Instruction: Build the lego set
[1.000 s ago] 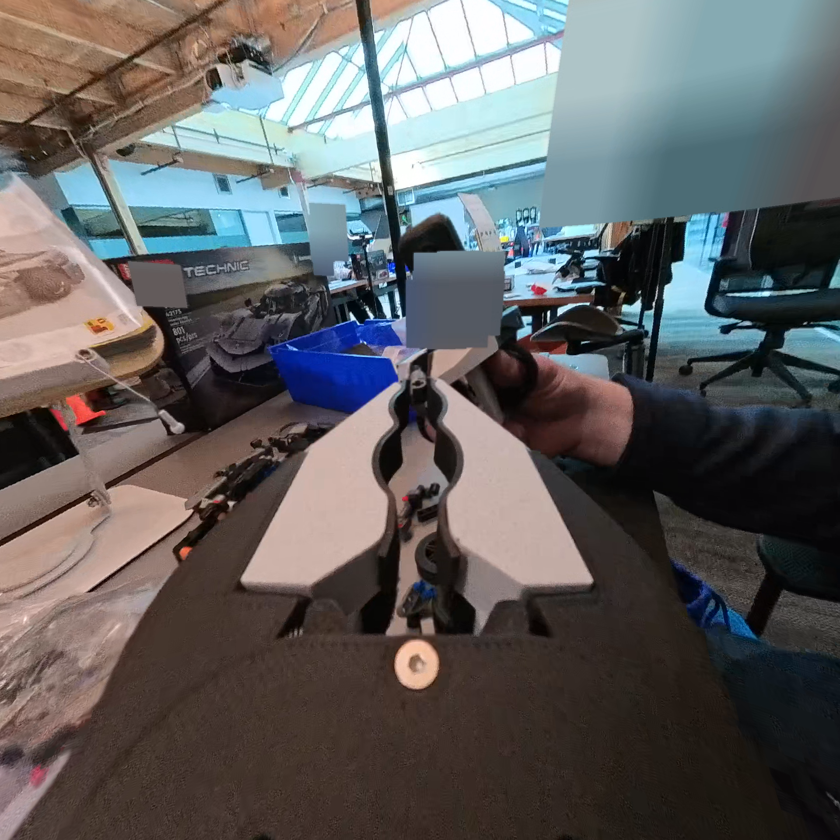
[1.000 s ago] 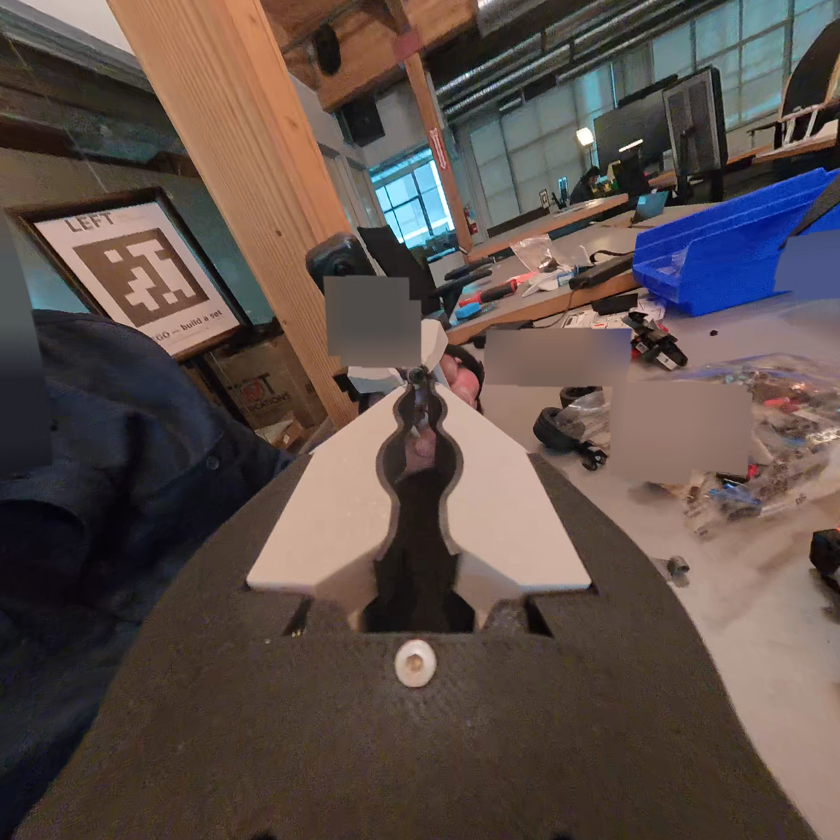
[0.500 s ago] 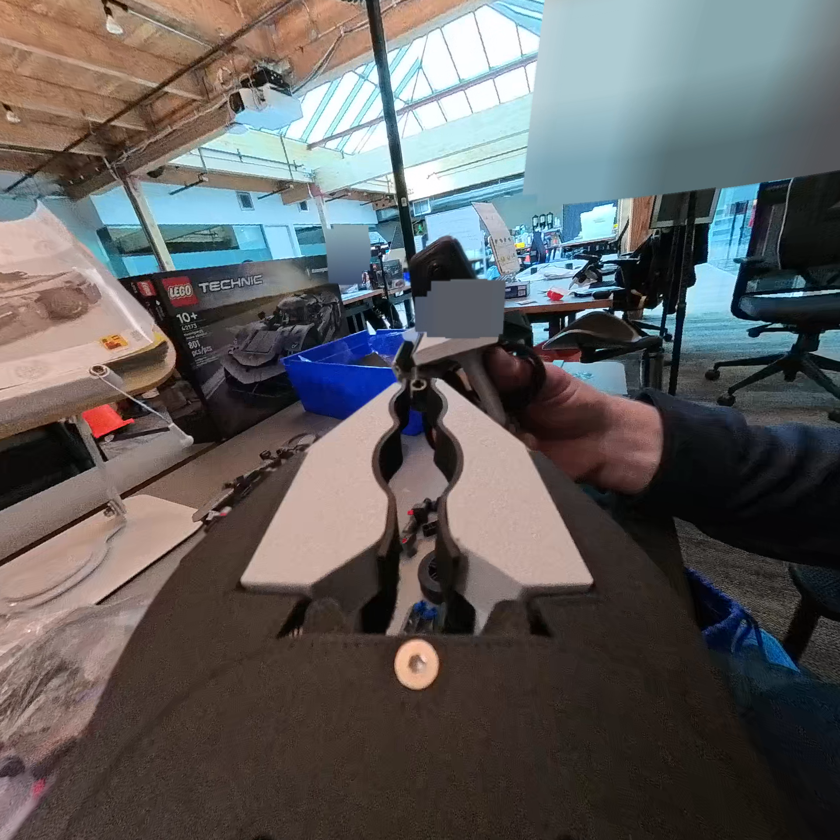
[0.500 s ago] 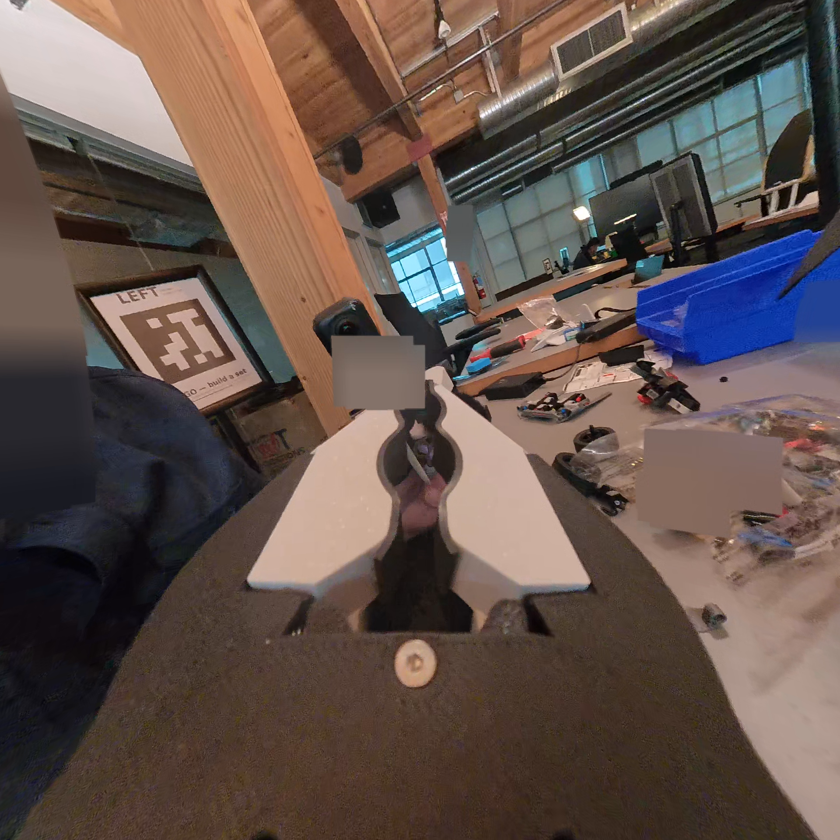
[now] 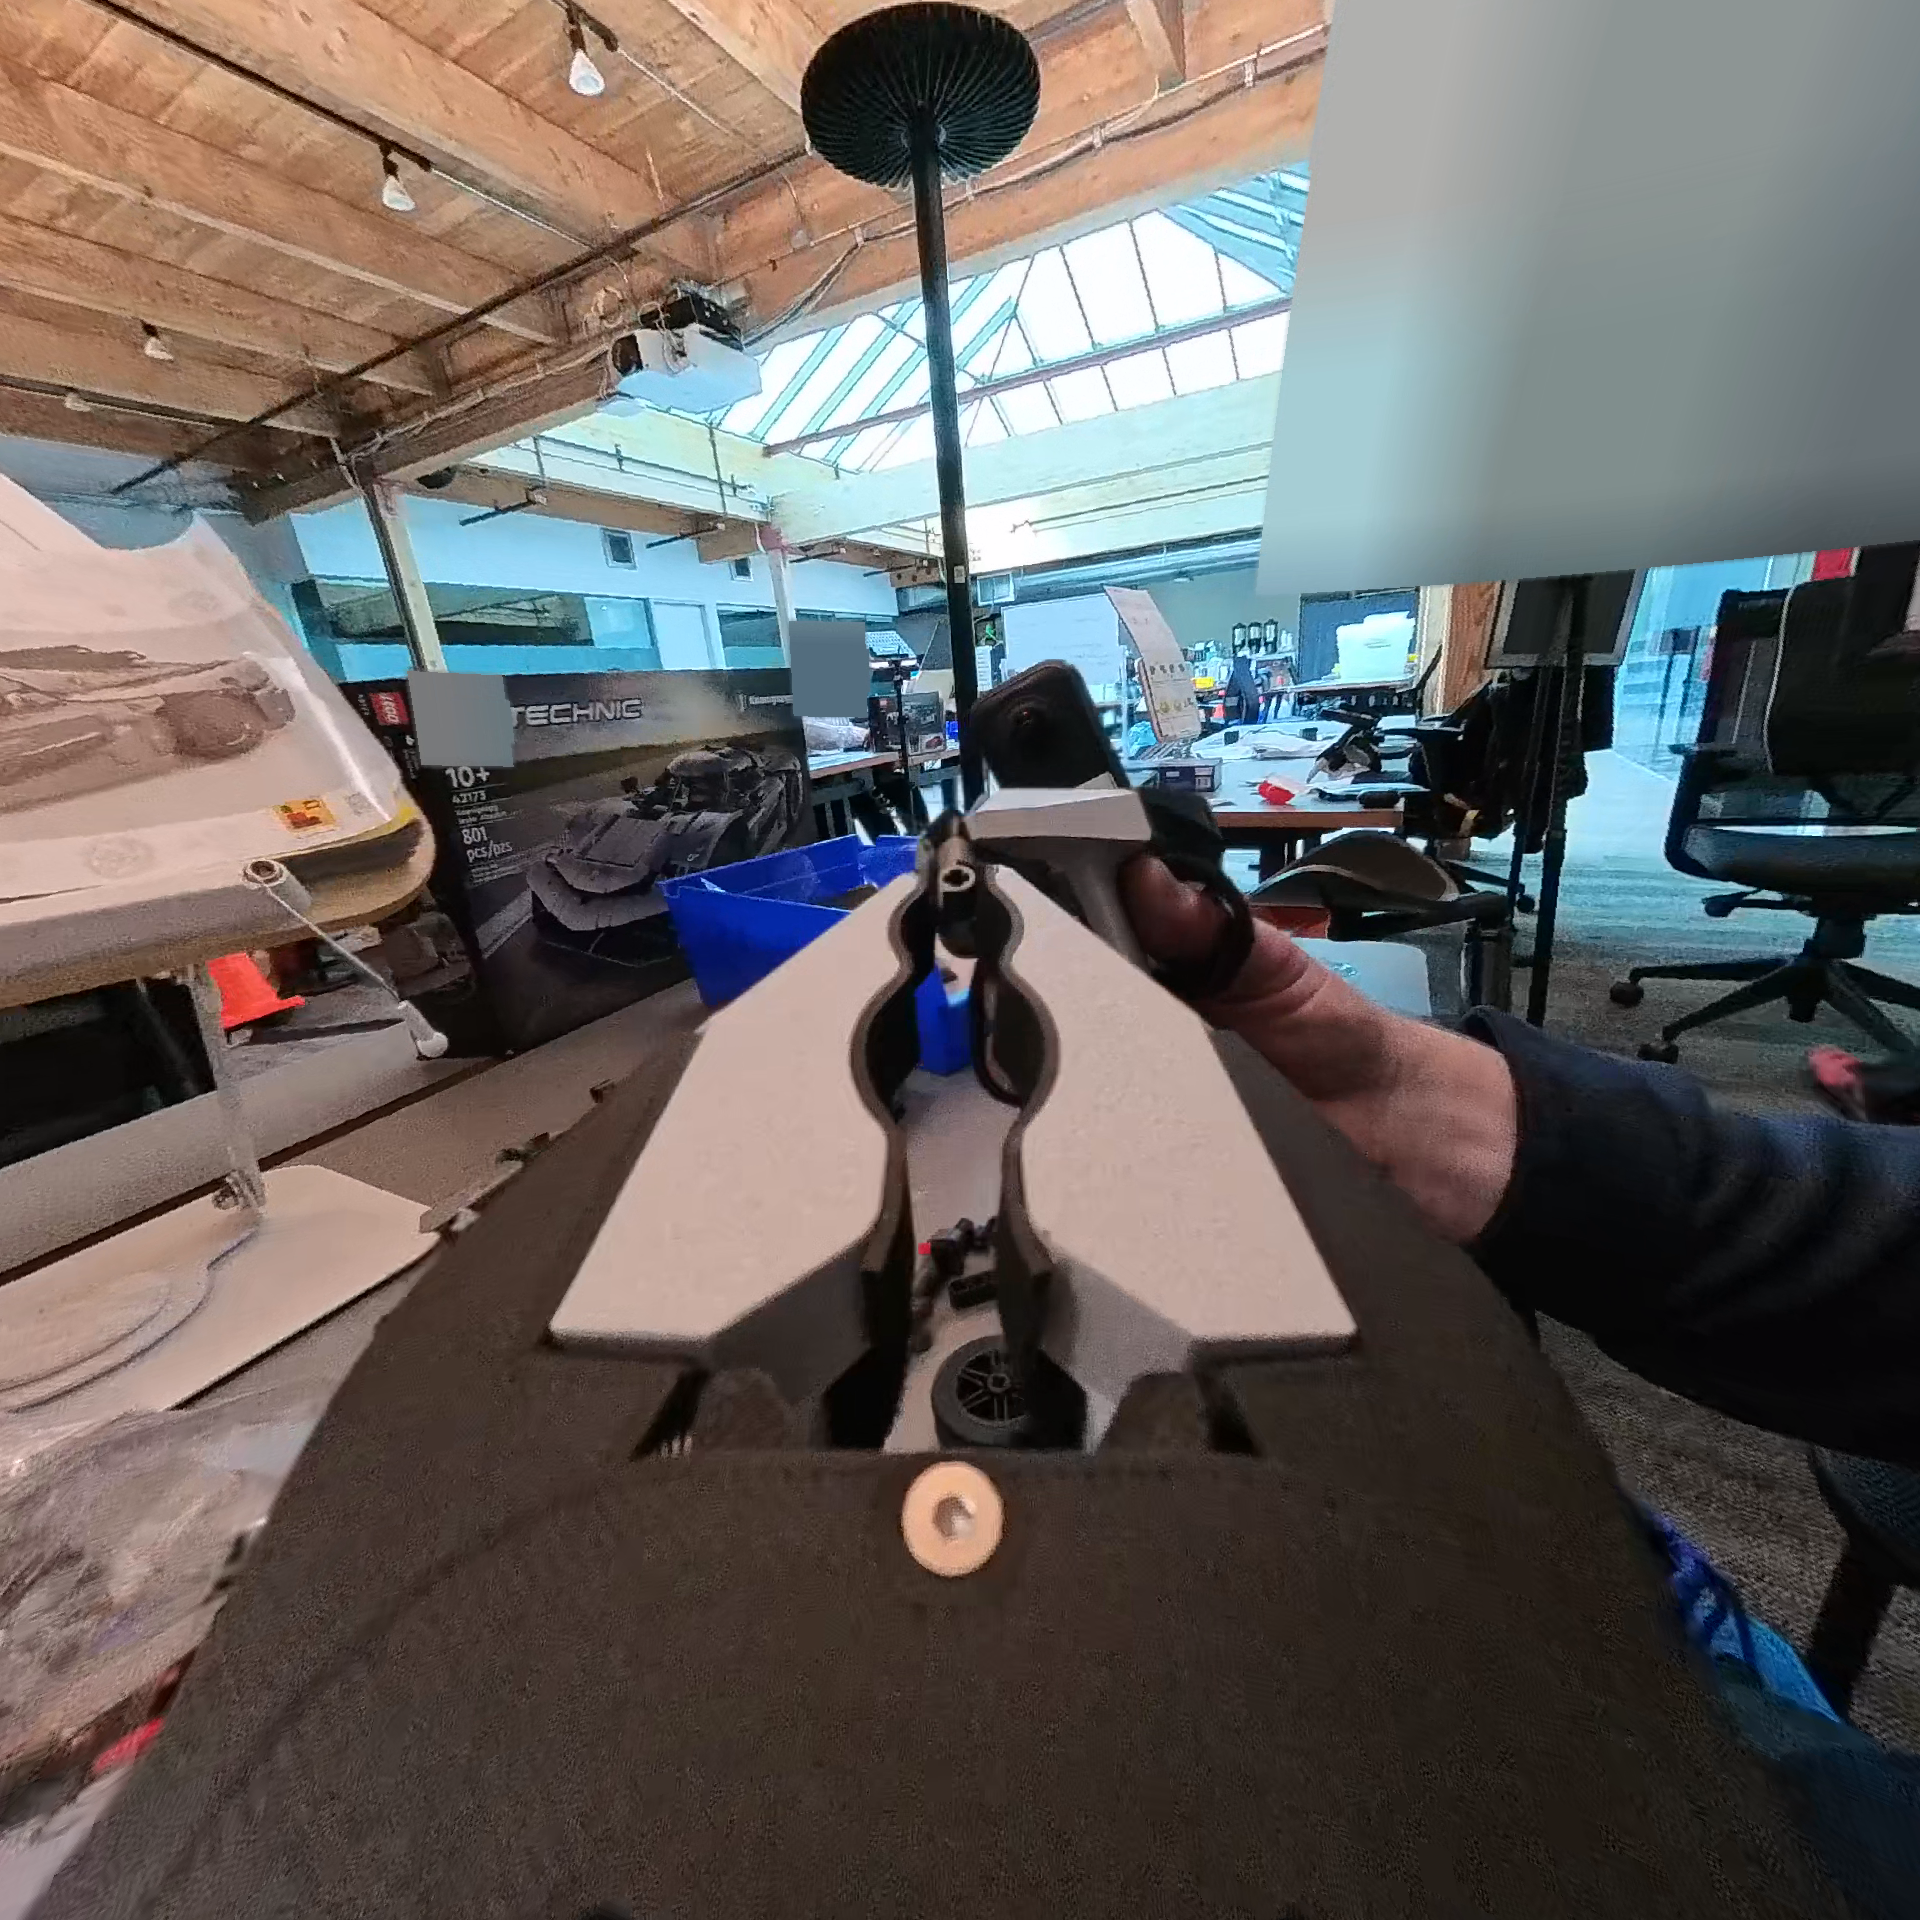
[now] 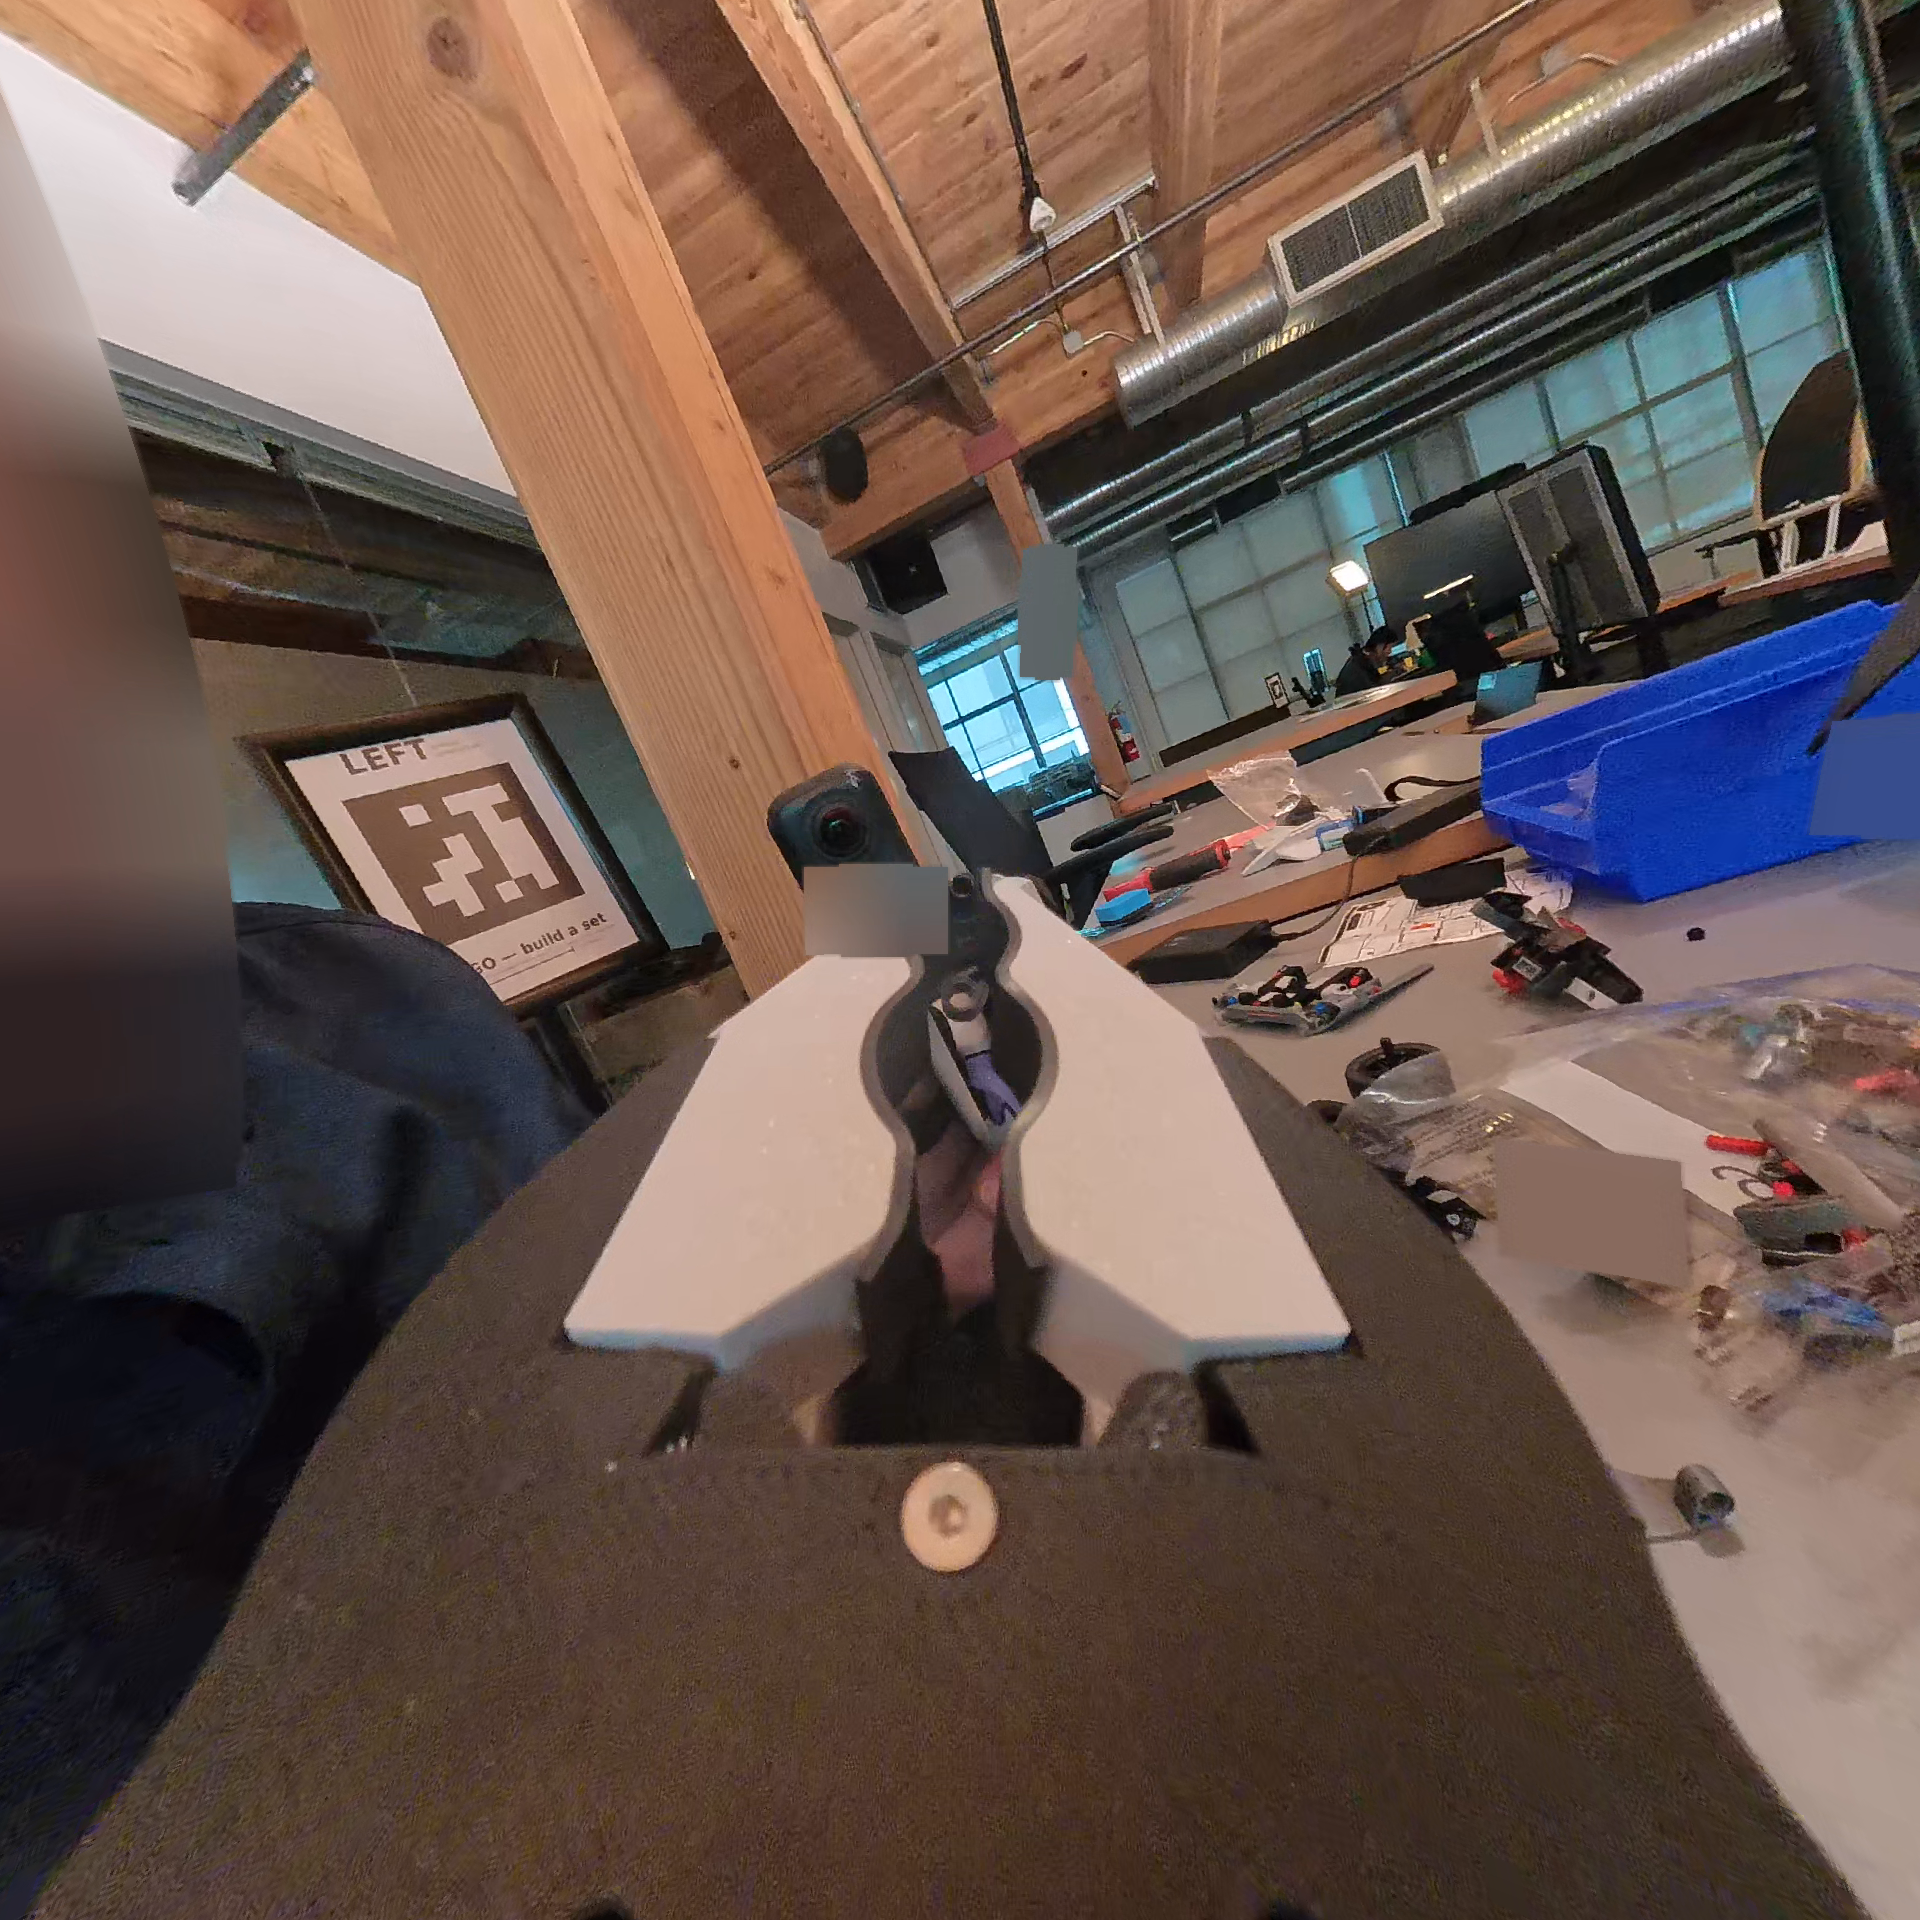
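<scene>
Both grippers are meeting tip to tip above the grey table [image 6: 1714, 1621]. The left gripper [image 5: 954, 883] is clenching a small black plastic lego piece [image 5: 952, 879], and the right gripper [image 6: 971, 904] is gripping it too.

Black-bodied tongs [image 5: 954, 883] with pale grey scalloped fingers [image 5: 769, 1122], silver screw [image 5: 952, 1519], navy sleeve [image 5: 1704, 1257].

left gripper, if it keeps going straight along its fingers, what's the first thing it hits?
Most likely the right gripper: its pale finger sits directly at the left gripper tips, with a small dark lego piece pinched there. They look about touching, though depth is unclear.
</scene>
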`<state>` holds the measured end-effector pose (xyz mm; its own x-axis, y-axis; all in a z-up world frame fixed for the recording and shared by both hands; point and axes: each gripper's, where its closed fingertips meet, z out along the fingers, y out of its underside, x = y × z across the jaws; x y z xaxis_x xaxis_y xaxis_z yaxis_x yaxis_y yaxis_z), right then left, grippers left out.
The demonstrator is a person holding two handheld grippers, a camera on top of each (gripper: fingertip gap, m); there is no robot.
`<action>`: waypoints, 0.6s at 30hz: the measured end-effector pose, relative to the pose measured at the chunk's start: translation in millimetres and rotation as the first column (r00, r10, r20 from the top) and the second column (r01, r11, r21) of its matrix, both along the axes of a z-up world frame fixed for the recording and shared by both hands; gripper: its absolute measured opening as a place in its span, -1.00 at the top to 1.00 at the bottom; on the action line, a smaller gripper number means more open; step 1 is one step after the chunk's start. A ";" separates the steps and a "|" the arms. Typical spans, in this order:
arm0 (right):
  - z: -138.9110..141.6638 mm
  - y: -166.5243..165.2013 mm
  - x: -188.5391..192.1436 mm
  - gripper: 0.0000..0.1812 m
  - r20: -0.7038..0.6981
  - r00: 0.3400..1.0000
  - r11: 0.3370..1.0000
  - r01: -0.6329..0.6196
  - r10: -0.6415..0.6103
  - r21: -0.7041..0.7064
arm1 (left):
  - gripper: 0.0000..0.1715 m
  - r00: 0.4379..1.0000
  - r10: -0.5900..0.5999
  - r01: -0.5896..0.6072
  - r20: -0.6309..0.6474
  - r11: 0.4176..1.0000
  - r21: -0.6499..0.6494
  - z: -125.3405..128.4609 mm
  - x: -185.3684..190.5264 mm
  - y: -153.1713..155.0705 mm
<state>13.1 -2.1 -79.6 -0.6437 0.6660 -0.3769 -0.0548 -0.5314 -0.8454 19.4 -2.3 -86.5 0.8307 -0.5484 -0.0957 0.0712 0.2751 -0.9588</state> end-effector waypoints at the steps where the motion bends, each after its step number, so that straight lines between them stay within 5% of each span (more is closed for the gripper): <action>1: -0.1 0.5 0.0 0.98 0.000 1.000 1.000 0.004 -0.004 -0.001 | 0.96 1.000 0.002 -0.002 0.003 1.000 -0.003 -0.2 -0.1 0.2; 10: -4.5 8.7 -4.9 1.00 0.018 0.989 0.988 0.148 -0.149 0.037 | 0.96 0.982 0.114 -0.121 -0.148 0.992 -0.042 -13.5 -5.4 4.7; 13: 12.8 64.7 20.4 1.00 -0.049 0.961 0.949 0.261 -0.273 -0.176 | 0.96 0.963 0.091 -0.112 -0.254 0.991 -0.071 -27.9 0.6 -1.7; 14: 13.1 68.5 23.4 1.00 -0.035 0.956 0.949 0.284 -0.291 -0.137 | 0.95 0.960 0.105 -0.128 -0.259 0.989 -0.072 -29.9 0.2 -1.9; 16: 4.2 45.6 8.5 0.99 0.025 0.963 0.963 0.268 -0.269 0.021 | 0.95 0.965 0.104 -0.128 -0.242 0.988 -0.086 -28.1 -7.2 3.7; 18: -0.7 45.7 4.1 0.99 0.045 0.980 0.979 0.198 -0.196 -0.057 | 0.95 0.980 0.046 -0.071 -0.193 0.989 -0.127 -29.6 -8.1 4.6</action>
<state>17.2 43.6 -80.3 -0.4863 0.7533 -0.4428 -0.1309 -0.5639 -0.8154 11.3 2.4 -116.1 0.8356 -0.5177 -0.1835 -0.1271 0.1428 -0.9816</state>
